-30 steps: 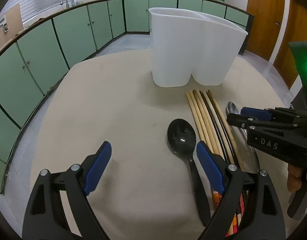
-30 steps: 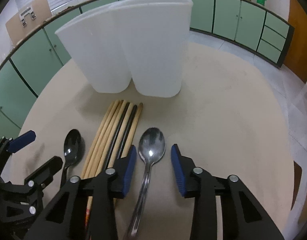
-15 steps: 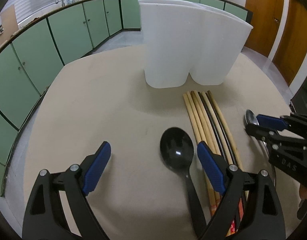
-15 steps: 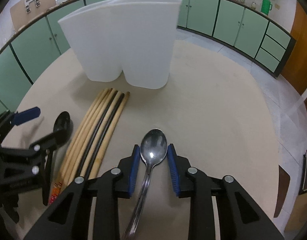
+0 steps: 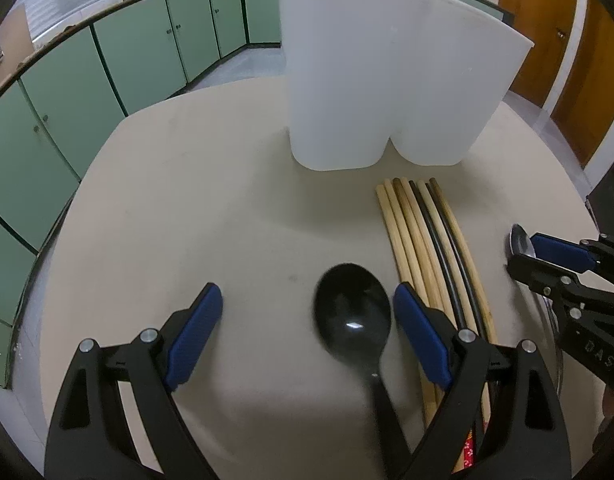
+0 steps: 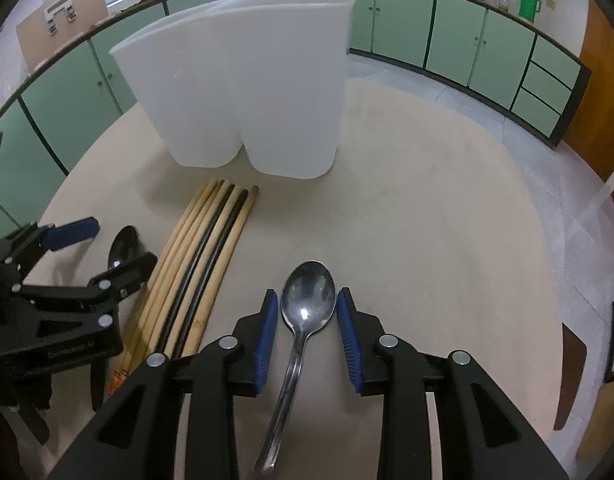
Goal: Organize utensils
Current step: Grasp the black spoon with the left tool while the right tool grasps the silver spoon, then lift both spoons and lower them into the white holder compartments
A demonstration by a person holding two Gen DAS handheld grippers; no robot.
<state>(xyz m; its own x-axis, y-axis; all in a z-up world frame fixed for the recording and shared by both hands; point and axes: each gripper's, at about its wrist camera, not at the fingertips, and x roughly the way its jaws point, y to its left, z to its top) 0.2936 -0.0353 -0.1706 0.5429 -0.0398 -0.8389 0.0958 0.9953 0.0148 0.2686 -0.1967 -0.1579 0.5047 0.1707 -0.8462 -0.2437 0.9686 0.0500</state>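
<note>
A white two-compartment utensil holder (image 5: 391, 80) (image 6: 247, 92) stands at the back of the round beige table. A black spoon (image 5: 353, 324) (image 6: 123, 246) lies between the jaws of my open left gripper (image 5: 307, 328), near the right pad. A metal spoon (image 6: 305, 312) (image 5: 519, 240) lies between the jaws of my right gripper (image 6: 307, 320), which are narrowly open, pads close to the bowl. Several wooden and black chopsticks (image 5: 427, 248) (image 6: 203, 252) lie side by side between the two spoons.
Green cabinets (image 5: 107, 72) curve around the room behind the table. Brown doors (image 5: 567, 60) stand at the right. The table edge (image 6: 547, 272) curves round on the right.
Both grippers moved forward towards the holder. The right gripper's jaws narrowed around the metal spoon's bowl. The left gripper stayed wide open over the black spoon.
</note>
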